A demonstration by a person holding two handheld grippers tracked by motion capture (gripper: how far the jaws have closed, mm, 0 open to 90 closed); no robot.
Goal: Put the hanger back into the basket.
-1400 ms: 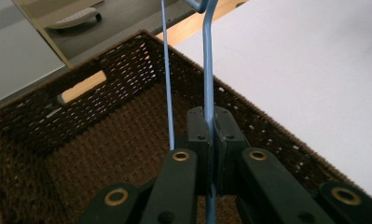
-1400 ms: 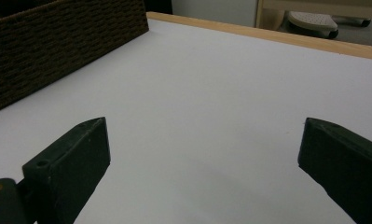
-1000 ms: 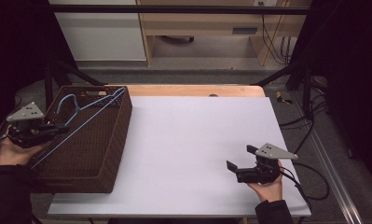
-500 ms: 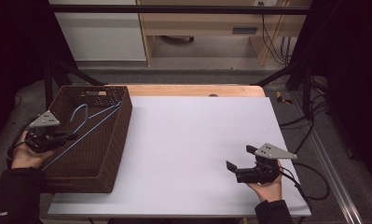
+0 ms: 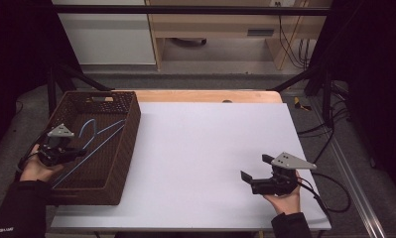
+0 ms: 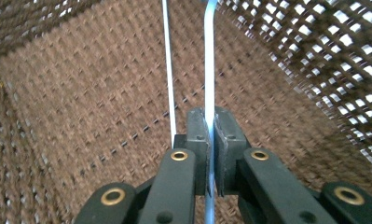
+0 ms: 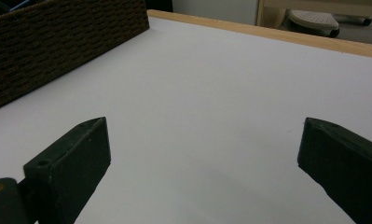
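While the left gripper (image 5: 75, 153) hangs over the brown basket (image 5: 128, 144), its two black jaws are squeezed tight on a thin blue wire hanger (image 6: 210, 93). The wire runs straight up between the pads (image 6: 196, 140) and goes on past them, over the woven floor of the basket. A second thin arm of the hanger, paler, sits just beside the first. From the high view, the hanger (image 5: 103, 134) is light blue, skinny and bent, with a hook at its far end, and it leans inside the basket. On the white table (image 5: 205, 148), the right gripper (image 5: 257, 171) rests well apart from the basket, its jaws spread wide with nothing between them.
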